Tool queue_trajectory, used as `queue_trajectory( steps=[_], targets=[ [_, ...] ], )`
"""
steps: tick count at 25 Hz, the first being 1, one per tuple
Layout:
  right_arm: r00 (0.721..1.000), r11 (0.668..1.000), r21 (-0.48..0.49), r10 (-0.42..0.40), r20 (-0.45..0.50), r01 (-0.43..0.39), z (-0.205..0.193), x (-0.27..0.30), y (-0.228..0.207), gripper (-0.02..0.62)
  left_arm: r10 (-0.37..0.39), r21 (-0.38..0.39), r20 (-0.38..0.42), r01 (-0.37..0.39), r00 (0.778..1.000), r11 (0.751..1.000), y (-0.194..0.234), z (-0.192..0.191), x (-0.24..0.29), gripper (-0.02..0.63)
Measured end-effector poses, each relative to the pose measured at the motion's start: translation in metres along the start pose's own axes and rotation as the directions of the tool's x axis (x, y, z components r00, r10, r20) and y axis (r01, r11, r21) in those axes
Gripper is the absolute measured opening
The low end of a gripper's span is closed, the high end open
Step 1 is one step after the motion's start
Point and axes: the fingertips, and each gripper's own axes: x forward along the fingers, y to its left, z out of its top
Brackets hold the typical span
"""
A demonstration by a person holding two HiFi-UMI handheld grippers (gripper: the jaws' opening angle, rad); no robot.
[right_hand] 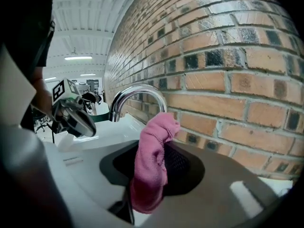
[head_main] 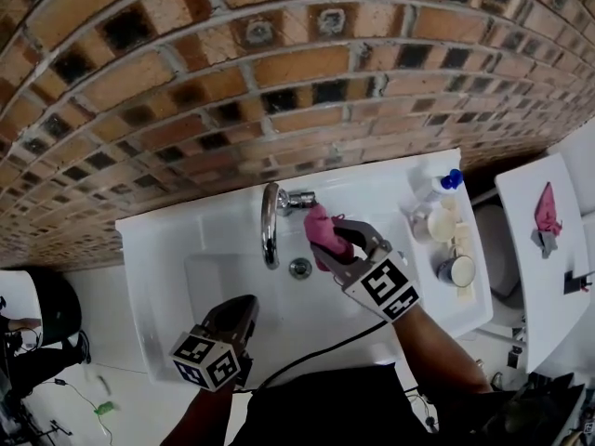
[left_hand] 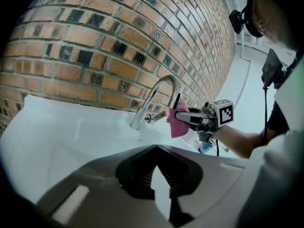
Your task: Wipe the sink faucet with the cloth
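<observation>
beside faucet (head_main: 270,226) spout, right gripper (head_main: 327,242) clamps pink cloth (right_hand: 149,170); left gripper (head_main: 245,305) closed, empty, over sink (head_main: 209,282).

Bright, even indoor light overall: ceiling strip lights (right_hand: 78,58) show in the right gripper view, and the white sink (head_main: 158,249) is nearly blown out. Both gripper views are heavy fisheye, with dark corners and bricks (left_hand: 95,42) bending at the edges. The chrome faucet (head_main: 270,226) catches glare streaks, and anything closest to the lens goes soft.
</observation>
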Motion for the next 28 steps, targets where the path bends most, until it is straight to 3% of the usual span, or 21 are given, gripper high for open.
queue_trajectory(
  steps=[3, 5, 9, 12, 14, 18, 23, 25, 28],
  targets=[
    [0.999, 0.992, 0.118, 0.052, 0.001, -0.052, -0.023, 0.018, 0.012, 0.135, 0.004, -0.007, 0.001, -0.004, 1.0, 1.0, 0.006, -0.001, -0.002, 0.006],
    [0.997, 0.956, 0.282, 0.075, 0.019, -0.077, -0.046, 0.035, 0.009, 0.135, 0.008, -0.011, 0.0, -0.008, 1.0, 1.0, 0.01, -0.002, -0.003, 0.006],
    [0.992, 0.776, 0.617, 0.109, 0.067, -0.127, -0.083, 0.065, 0.001, 0.135, 0.009, -0.017, 0.001, -0.009, 1.0, 1.0, 0.014, -0.002, -0.004, 0.006],
    [0.988, 0.671, 0.728, 0.138, 0.063, -0.141, -0.1, 0.081, 0.003, 0.135, 0.015, -0.025, 0.0, -0.015, 1.0, 1.0, 0.018, -0.003, -0.006, 0.006],
    [0.985, 0.634, 0.756, 0.15, 0.082, -0.16, -0.099, 0.087, 0.004, 0.135, 0.02, -0.032, 0.001, -0.02, 1.0, 0.999, 0.02, -0.005, -0.007, 0.006],
    [0.969, 0.635, 0.733, 0.135, 0.205, -0.243, -0.072, 0.086, -0.001, 0.135, 0.026, -0.046, 0.0, -0.025, 1.0, 0.999, 0.024, -0.009, -0.007, 0.006],
    [0.938, 0.7, 0.648, 0.093, 0.335, -0.3, -0.036, 0.083, -0.017, 0.135, 0.022, -0.061, -0.014, -0.023, 1.0, 0.998, 0.025, -0.014, -0.004, 0.006],
    [0.935, 0.682, 0.666, 0.074, 0.348, -0.302, -0.034, 0.086, -0.024, 0.135, 0.021, -0.064, -0.017, -0.022, 1.0, 0.998, 0.026, -0.015, -0.003, 0.006],
    [0.944, 0.623, 0.73, 0.043, 0.327, -0.281, -0.046, 0.09, -0.032, 0.135, 0.023, -0.067, -0.017, -0.024, 1.0, 0.997, 0.028, -0.014, -0.001, 0.006]
  ],
)
